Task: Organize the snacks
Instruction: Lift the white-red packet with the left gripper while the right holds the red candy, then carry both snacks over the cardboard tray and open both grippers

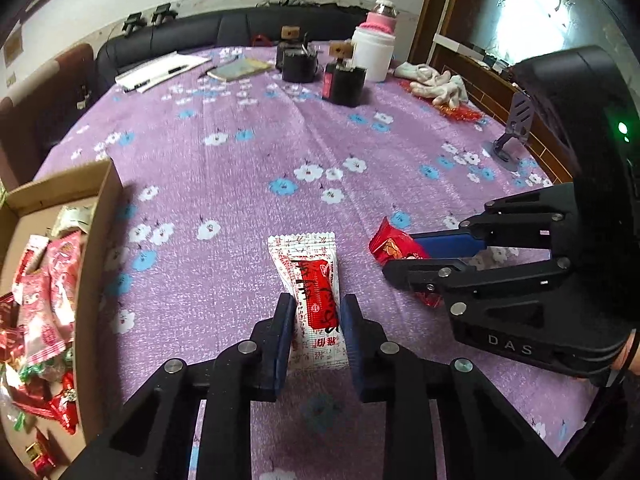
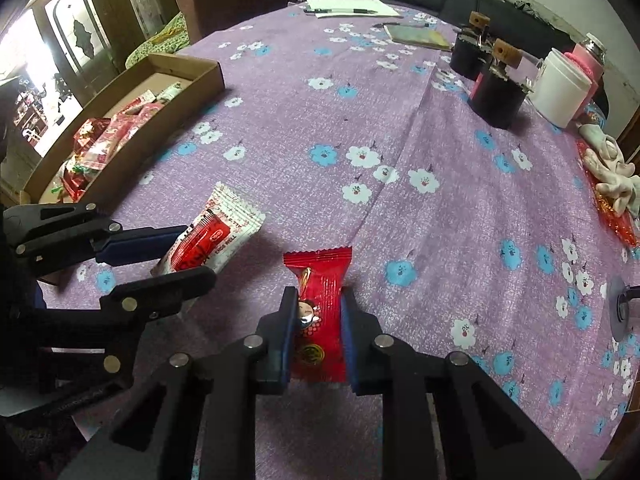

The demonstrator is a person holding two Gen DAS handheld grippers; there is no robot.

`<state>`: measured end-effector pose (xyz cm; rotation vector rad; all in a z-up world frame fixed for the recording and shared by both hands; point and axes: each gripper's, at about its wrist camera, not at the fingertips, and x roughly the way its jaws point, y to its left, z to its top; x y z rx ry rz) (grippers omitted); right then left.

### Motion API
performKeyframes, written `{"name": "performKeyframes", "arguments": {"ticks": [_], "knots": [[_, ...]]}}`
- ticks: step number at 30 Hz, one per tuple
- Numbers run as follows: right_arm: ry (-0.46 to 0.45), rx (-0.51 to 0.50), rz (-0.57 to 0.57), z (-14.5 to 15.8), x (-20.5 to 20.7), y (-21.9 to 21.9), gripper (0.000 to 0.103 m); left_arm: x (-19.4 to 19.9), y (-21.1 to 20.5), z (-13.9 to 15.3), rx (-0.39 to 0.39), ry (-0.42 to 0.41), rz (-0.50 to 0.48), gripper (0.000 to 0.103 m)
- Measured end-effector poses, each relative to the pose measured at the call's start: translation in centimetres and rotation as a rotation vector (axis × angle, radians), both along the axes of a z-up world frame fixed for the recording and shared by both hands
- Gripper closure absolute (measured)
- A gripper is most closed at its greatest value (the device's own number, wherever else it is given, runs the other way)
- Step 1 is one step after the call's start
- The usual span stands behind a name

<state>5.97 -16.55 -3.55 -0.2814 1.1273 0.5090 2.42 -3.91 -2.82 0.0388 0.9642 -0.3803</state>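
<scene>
Left wrist view: left gripper (image 1: 316,312) clamped on white-and-red snack packet (image 1: 310,276); cardboard box (image 1: 108,200) of snacks lies to its left. Right gripper (image 2: 318,312) clamped on red candy packet (image 2: 320,308), both just above the purple tablecloth (image 2: 440,240).

A table under a purple flowered cloth (image 2: 440,208) carries a cardboard box (image 2: 120,80) of snacks left of the jaws; a white jar (image 2: 560,88), notebook (image 2: 416,36) and gloves (image 2: 612,176) lie beyond them.

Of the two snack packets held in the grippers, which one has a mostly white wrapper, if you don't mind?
The white snack packet with a red label, clamped in the left gripper. The right gripper holds an all-red snack packet.
</scene>
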Motion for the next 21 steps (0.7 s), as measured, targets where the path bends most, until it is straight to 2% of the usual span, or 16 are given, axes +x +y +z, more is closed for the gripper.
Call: {"name": "performKeyframes", "arguments": {"ticks": [12, 17, 21], "knots": [[-0.038, 0.005, 0.049, 2.3, -0.9, 2.9, 0.084, -1.2, 2.3, 1.8, -0.006, -0.058, 0.036, 0.078], [-0.061, 0.015, 0.09, 3.7, -0.4, 5.7, 0.084, -1.3, 4.7, 2.9, -0.025, -0.082, 0.078, 0.078], [-0.082, 0.03, 0.135, 4.8, 0.2, 9.1, 0.084, -0.6, 8.3, 3.9, -0.042, -0.09, 0.146, 0.078]]}}
